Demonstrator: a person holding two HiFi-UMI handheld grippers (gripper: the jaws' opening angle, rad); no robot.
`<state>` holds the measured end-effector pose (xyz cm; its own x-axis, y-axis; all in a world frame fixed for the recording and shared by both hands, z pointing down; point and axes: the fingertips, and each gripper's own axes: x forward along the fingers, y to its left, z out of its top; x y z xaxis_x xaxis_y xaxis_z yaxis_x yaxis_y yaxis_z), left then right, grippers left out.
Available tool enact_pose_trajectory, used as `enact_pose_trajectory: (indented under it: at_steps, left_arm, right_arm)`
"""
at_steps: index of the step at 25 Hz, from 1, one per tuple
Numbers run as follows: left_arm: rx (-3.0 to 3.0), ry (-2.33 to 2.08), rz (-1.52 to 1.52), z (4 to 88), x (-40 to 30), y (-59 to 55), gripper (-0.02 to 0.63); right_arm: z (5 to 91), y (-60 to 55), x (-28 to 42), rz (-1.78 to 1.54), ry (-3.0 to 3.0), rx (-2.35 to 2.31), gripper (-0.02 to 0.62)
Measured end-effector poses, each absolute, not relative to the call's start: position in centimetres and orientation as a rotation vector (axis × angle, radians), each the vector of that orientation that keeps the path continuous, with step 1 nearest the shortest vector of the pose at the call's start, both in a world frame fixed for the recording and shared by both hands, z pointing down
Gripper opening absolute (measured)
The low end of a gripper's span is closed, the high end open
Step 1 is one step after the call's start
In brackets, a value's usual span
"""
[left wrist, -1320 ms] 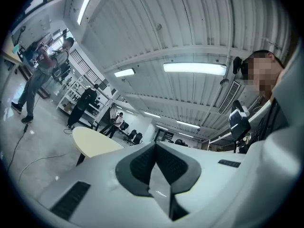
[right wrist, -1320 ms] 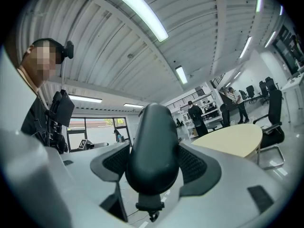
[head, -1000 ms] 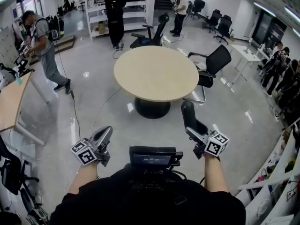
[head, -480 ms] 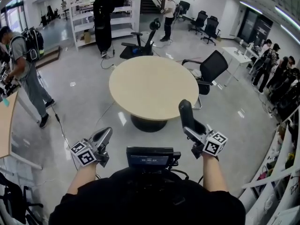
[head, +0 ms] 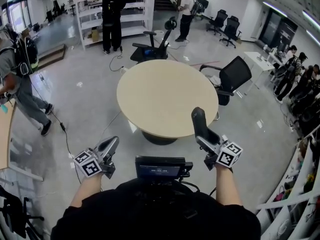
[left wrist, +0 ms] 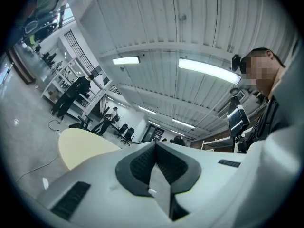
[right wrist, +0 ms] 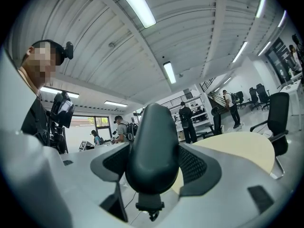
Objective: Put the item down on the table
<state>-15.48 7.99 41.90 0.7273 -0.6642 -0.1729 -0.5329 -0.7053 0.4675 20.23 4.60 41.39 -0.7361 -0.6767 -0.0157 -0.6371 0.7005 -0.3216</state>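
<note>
1. Pinching the item [right wrist: 152,151] between its pads, the right gripper [right wrist: 152,167] holds a black, smooth, rounded, elongated body upright. A small dark stub hangs under it. The jaws stand wide on either side of it.
2. Right gripper [head: 202,134], head view: the item [head: 199,120] rises from the jaws, off the table [head: 165,96], and overlaps that table's near right rim in the picture. No marking shows on its surface.
3. Left gripper [left wrist: 156,163]: jaws pressed together, ribbed dark pads meeting, nothing between them. In the head view the left gripper [head: 111,145] sits low at left, over the floor.
4. Marker cubes, one per gripper, left [head: 87,164] and right [head: 229,155]: black-and-white square code patterns, with no letters.
5. Screen unit [head: 162,168] at the person's chest, between the two grippers: dark panel with faint lines too small to read.
6. Table: round, pale beige top on a dark central base, bare. It is also seen from the left gripper [left wrist: 80,144] and from the right [right wrist: 237,148].
7. Office chair [head: 232,76]: black, just beside the table's right edge.
8. Shelving [head: 95,14]: white, at the far wall, with a person in black [head: 111,19] standing in front of it.
9. Person with a backpack [head: 20,79] at far left. A cable [head: 65,129] trails across the grey floor.
</note>
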Motion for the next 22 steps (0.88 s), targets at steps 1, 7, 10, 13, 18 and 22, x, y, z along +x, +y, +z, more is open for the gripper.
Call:
enact_pose_trajectory:
  at_steps: [1,7,10,13,18,22]
  left_arm:
    - [2.544,-0.935,-0.464,41.9,-14.8,7.1,0.002]
    - [2.532,-1.033,-0.491,40.5,-10.2,1.0,0.002]
    - [2.533,-1.088,-0.502,39.1,-8.0,-1.5,0.002]
    - [2.512,-1.120,-0.529,38.7,-5.1,-4.1,0.002]
    - [2.515,-1.136,-0.495,39.4,-1.7,-7.7,0.002]
    - [2.511,-1.137,-0.478,39.8,-0.6,-10.5,0.002]
  right_arm:
    - [41.5,3.3,20.9,-0.448,2.775,-1.063,0.325]
    - [41.2,-5.6,25.0,-0.449,2.808,-0.962,0.325]
    - [39.9,-9.5,26.8,-0.400,2.847,-0.888,0.325]
    - [39.4,-13.1,29.2,-0.384,2.854,-0.840,0.325]
    - [40.8,-17.3,32.2,-0.422,2.850,-0.827,0.325]
    - [41.9,-20.0,33.9,-0.460,2.831,-0.847,0.325]
